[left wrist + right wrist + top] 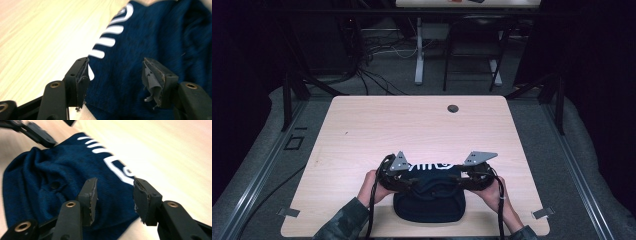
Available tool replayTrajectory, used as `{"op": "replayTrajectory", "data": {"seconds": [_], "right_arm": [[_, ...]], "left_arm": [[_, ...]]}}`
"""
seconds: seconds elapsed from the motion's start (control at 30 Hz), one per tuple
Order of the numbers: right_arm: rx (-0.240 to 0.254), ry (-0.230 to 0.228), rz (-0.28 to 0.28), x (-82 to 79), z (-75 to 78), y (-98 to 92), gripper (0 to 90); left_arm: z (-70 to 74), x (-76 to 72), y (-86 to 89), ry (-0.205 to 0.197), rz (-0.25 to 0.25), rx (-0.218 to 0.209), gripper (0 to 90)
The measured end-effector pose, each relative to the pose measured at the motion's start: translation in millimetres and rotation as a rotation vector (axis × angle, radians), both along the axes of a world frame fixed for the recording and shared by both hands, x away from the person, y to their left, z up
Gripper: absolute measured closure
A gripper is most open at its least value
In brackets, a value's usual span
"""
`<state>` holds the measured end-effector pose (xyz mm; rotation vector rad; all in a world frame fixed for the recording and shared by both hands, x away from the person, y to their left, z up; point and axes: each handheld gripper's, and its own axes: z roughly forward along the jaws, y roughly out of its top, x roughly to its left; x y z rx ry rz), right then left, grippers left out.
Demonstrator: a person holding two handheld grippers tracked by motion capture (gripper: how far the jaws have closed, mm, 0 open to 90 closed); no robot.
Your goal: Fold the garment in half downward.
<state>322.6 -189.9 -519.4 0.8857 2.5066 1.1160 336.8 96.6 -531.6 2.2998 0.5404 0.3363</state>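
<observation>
Navy knit cap point(429, 197) with white lettering lies crumpled on the bench point(377, 125) between my two tongs. My left tongs point(115, 82) hang part open over its edge, gripping nothing. My right tongs point(115, 200) stand part open too, empty, cap just beneath.

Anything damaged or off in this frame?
Yes: the grey pad lining on the left gripper is torn, peeling off one jaw in loose shreds, with frayed threads on the other. The right gripper's pads look chipped at the edges. The navy knitted cap with white lettering lies crumpled.
</observation>
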Motion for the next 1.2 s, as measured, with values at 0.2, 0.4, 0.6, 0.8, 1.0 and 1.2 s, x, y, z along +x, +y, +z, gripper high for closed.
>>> {"op": "replayTrajectory", "data": {"seconds": [0.2,0.4,0.6,0.8,1.0,1.2], "right_arm": [[-0.022,0.054,-0.016,-0.8,-12.3,4.8,40.3],[-0.067,0.092,0.002,-4.7,-27.8,10.2,28.4],[-0.111,0.112,-0.006,-6.1,-38.0,12.7,16.8],[-0.134,0.106,-0.011,-8.4,-44.9,16.4,15.4],[-0.133,0.118,-0.017,-5.8,-48.7,15.7,12.6],[-0.147,0.107,-0.038,-5.0,-49.5,17.2,7.3]], "left_arm": [[-12.7,-11.3,-3.4,0.000,-0.039,0.045,32.8],[-25.3,-20.4,-1.1,0.002,-0.031,0.049,24.6],[-31.0,-24.0,0.6,-0.033,-0.001,0.072,15.0],[-35.4,-26.6,0.3,-0.045,0.013,0.089,14.2],[-37.6,-26.7,-1.8,-0.062,0.022,0.098,14.2],[-38.4,-24.9,0.1,-0.061,0.027,0.079,10.5]]}}
